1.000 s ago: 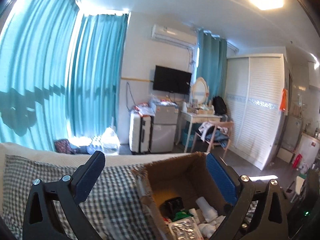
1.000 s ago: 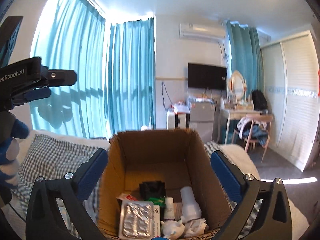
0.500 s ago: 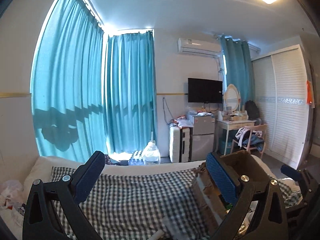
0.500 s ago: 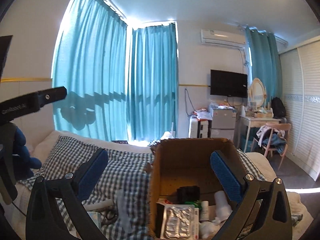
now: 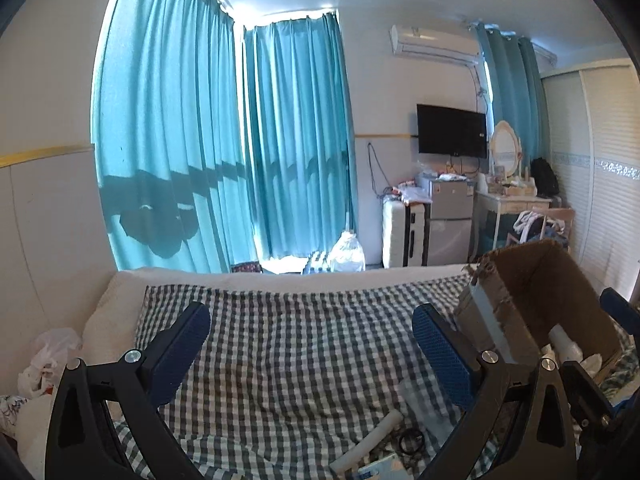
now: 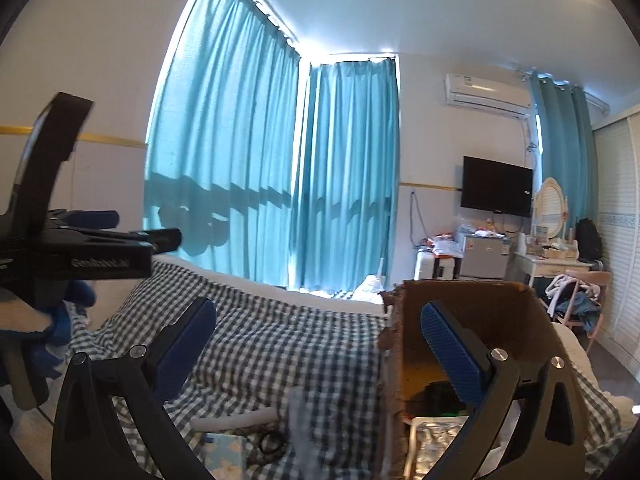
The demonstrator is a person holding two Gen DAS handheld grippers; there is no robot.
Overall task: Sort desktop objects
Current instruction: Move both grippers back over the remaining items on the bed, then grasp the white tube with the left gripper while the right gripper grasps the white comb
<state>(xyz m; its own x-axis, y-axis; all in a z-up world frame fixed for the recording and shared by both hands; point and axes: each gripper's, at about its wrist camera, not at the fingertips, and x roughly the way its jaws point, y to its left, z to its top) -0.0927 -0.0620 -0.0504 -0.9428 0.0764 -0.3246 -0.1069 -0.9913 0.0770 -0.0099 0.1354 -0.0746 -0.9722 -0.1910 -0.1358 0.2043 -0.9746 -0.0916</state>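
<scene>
Corrugated brown cardboard formed the box [image 6: 472, 320], its torn upper edge ragged; the right gripper's [image 6: 316, 344] right-hand pad stood in front of its open top and hid much of the inside. Only a silvery foil blister pack [image 6: 434, 436] and something dark behind it could be made out there, both half covered. That gripper stood spread wide with nothing between its ribbed blue pads. Low between its fingers lay a white tube [image 6: 236, 420], a small black ring [image 6: 272, 442], a pale blue patterned booklet [image 6: 224, 456] cut off by the frame edge, and a clear, blurred plastic piece [image 6: 304, 420] I could not identify.

Soft checked cloth [image 5: 300, 344] covered the surface under the left gripper [image 5: 312, 352], which was likewise spread wide and held nothing. From there the box [image 5: 560, 300] sat off to the right, beyond the right finger, with white items barely visible inside. The tube [image 5: 370, 444] and ring [image 5: 411, 438] lay low, near its right finger.
</scene>
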